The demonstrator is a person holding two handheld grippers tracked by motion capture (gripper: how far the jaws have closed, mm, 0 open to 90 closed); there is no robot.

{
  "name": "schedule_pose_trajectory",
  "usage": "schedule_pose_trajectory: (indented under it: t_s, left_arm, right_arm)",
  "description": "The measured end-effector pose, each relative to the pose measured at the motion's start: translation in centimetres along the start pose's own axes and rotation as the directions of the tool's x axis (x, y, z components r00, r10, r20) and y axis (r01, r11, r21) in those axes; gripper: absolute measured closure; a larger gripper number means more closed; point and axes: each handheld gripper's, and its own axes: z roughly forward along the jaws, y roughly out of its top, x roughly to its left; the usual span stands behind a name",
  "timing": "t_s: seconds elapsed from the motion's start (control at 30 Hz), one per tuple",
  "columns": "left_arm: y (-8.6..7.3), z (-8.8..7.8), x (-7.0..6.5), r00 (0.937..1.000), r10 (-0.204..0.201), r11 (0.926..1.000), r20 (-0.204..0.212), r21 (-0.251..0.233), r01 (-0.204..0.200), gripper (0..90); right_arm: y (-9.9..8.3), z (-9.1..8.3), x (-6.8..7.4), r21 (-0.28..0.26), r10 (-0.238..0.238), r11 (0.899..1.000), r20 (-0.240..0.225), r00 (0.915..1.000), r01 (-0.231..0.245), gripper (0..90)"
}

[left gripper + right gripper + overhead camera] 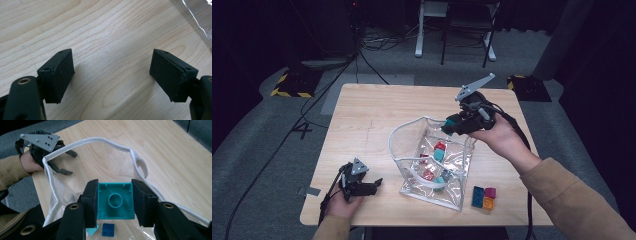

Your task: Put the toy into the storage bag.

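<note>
The right gripper (115, 202) has its jaws clamped on a teal block (115, 200), one pad flat against each side, the block's hollow underside with its round socket facing the camera. In the high view this gripper (451, 125) hangs just above the white-trimmed rim of a clear pouch (412, 127), which stands open on the bench (362, 115). Below the jaws, inside the pouch, lie more blocks: red and teal ones (438, 152) in the high view, and a dark blue block (108, 229) beside a light teal one in the right gripper view. The left gripper (112, 75) rests low on the bench with its jaws released and wide apart, bare wood grain between them and a corner of the pouch's clear plastic (200, 17) beyond them to one side; in the high view it (374, 184) sits near the bench's front edge, apart from the pouch. A small cluster of blue, magenta and orange blocks (483, 197) lies on the bench just beside the pouch. Around the bench is grey carpet with black cables (287, 135), dark curtains and a chair's legs (462, 40) at the far side.
</note>
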Motion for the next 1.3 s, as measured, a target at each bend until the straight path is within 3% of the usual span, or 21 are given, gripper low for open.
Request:
schedule_pose_trajectory:
  t_s: [0.2,0.5,0.7,0.77,0.87,1.0,1.07,1.17,1.23,1.3]
  left_arm:
    - [0.0,0.0,0.0,1.0,0.0,1.0,0.0,0.0,0.0,20.1]
    - [0.0,0.0,0.0,1.0,0.001,1.0,0.0,0.0,-0.001,20.1]
    - [0.0,0.0,0.0,1.0,0.001,1.0,0.001,0.0,-0.001,20.1]
    - [0.0,0.0,0.0,1.0,0.001,1.0,0.001,0.0,-0.001,20.1]
    - [0.0,0.0,0.0,1.0,0.001,1.0,0.001,0.0,-0.001,20.1]
    - [0.0,0.0,0.0,1.0,0.001,1.0,0.001,0.0,-0.001,20.1]
    - [0.0,0.0,0.0,1.0,0.001,1.0,0.001,0.0,-0.001,20.1]
    - [0.0,0.0,0.0,1.0,0.001,1.0,0.001,0.0,-0.001,20.1]
    - [0.0,0.0,0.0,1.0,0.001,1.0,0.001,0.0,-0.001,20.1]
    - [0.0,0.0,0.0,1.0,0.001,1.0,0.001,0.0,-0.001,20.1]
  right_arm:
    - [0.5,2.0,0.3,0.048,-0.005,0.999,-0.02,0.9998,0.006,58.6]
    - [1.1,5.9,1.1,0.154,-0.025,0.988,-0.04,0.9989,0.031,58.6]
    - [0.9,7.8,1.4,0.239,-0.024,0.97,-0.053,0.9983,0.036,58.6]
    - [0.6,8.5,1.5,0.283,-0.015,0.959,-0.066,0.9977,0.033,58.6]
    - [0.4,8.9,1.6,0.307,-0.014,0.951,-0.065,0.9978,0.033,58.6]
    - [0.0,9.6,1.7,0.369,-0.014,0.929,-0.078,0.9969,0.042,58.6]
    - [-0.2,9.7,1.7,0.377,-0.019,0.925,-0.08,0.9966,0.048,58.6]
    - [-0.3,9.8,1.6,0.374,-0.02,0.926,-0.087,0.996,0.051,58.3]
    - [-0.4,9.5,1.5,0.352,-0.015,0.935,-0.079,0.9968,0.042,46.5]
    - [-0.4,9.3,1.4,0.341,-0.007,0.939,-0.072,0.9974,0.031,45.1]
